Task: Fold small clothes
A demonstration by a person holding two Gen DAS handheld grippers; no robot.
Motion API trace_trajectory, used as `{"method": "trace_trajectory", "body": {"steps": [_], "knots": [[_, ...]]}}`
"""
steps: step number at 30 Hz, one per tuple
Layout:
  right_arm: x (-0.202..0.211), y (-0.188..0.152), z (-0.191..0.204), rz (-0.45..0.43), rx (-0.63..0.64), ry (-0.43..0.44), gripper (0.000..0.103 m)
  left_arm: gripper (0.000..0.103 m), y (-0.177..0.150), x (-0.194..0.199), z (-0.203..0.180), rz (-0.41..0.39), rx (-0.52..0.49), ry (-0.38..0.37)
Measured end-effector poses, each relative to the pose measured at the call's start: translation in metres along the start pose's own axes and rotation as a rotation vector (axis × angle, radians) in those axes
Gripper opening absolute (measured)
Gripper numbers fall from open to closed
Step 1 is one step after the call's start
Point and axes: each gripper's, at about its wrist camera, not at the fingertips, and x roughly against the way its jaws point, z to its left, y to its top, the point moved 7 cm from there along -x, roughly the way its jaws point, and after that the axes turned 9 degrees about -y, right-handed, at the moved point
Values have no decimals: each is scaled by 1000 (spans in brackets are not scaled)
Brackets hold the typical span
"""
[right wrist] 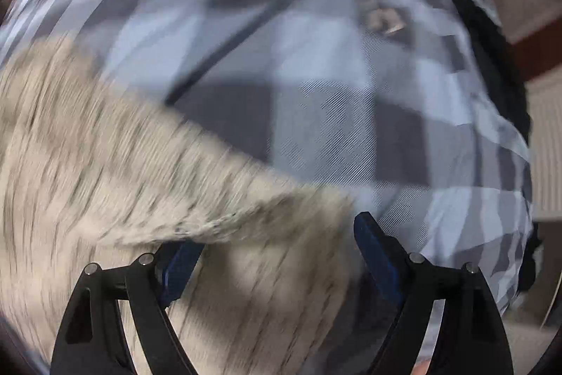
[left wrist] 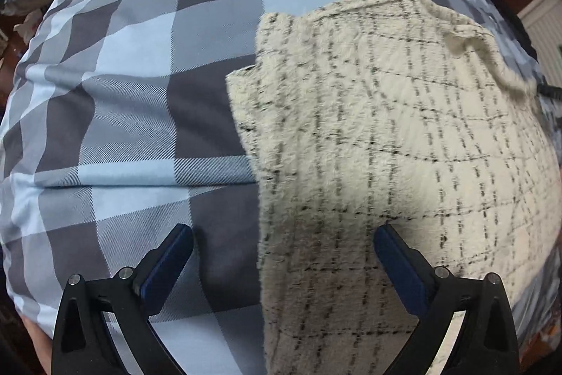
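- the cream garment [left wrist: 368, 146] with the thin black check was lying flat on a bed, on top of the blue and grey checked duvet [left wrist: 133, 101]. in the left wrist view it filled the right half of the shot.
- looked fuzzy and soft, like a light woolly knit. my guess was it'd be floppy with zero stiffness, so any lifted edge would just sag. not slippery though, that nap should grip fine.
- left gripper [left wrist: 281, 234] was pointing steeply down, jaws as wide as they go and nothing between the pads. one finger sat over the duvet, the other over the fabric, straddling the garment's left edge.
- right gripper [right wrist: 281, 234] also had its jaws well apart. the view was badly motion-blurred, but the pads weren't pinching anything as far as i could see. a raised fold of the cream fabric [right wrist: 123, 164] sat right in front of its left finger.
- long axis seemed to run away from the left camera, with a notched, stepped end at the far side and a curled-over far right corner.
- i'd have grabbed it at the near corners or along that left edge.
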Motion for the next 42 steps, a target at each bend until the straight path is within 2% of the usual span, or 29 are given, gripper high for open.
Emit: {"method": "trace_trajectory", "body": {"steps": [4, 6, 8, 10, 12, 14, 18, 22, 24, 26, 28, 30, 33, 40, 42], "knots": [[-3, 10, -67, 4, -349, 13, 82, 103, 0, 6, 14, -33, 20, 37], [0, 8, -71, 15, -387, 86, 82, 103, 3, 13, 21, -60, 26, 54], [3, 0, -63, 34, -350, 139, 82, 102, 5, 20, 23, -79, 24, 22], [10, -12, -49, 60, -281, 169, 82, 99, 2, 22, 20, -77, 21, -52], [14, -22, -40, 73, -233, 194, 82, 73, -3, 21, 15, -68, 7, -99], [15, -32, -34, 92, -213, 222, 82, 64, -5, 16, 11, -61, -22, -89], [7, -56, -27, 167, -215, 275, 82, 64, 2, 23, 7, -113, -69, -26], [-4, -65, -30, 201, -218, 266, 82, 64, 9, 27, 5, -129, -77, 11], [-7, -65, -32, 201, -220, 260, 82, 49, 10, 31, 6, -130, -75, 1], [-7, -65, -34, 196, -224, 259, 82, 44, 8, 34, 9, -126, -64, -14], [-7, -64, -35, 192, -225, 261, 82, 34, 12, 27, 1, -118, -56, -35], [-6, -64, -37, 186, -223, 257, 82, 22, 14, 28, -4, -132, -62, -39], [0, -68, -32, 183, -209, 256, 82, 9, 18, 36, -7, -171, -68, -32], [14, -75, -10, 178, -180, 260, 82, 5, 16, 51, -7, -185, -35, -88], [19, -73, -4, 171, -178, 264, 82, 4, 13, 58, -2, -206, 2, -73]]}}
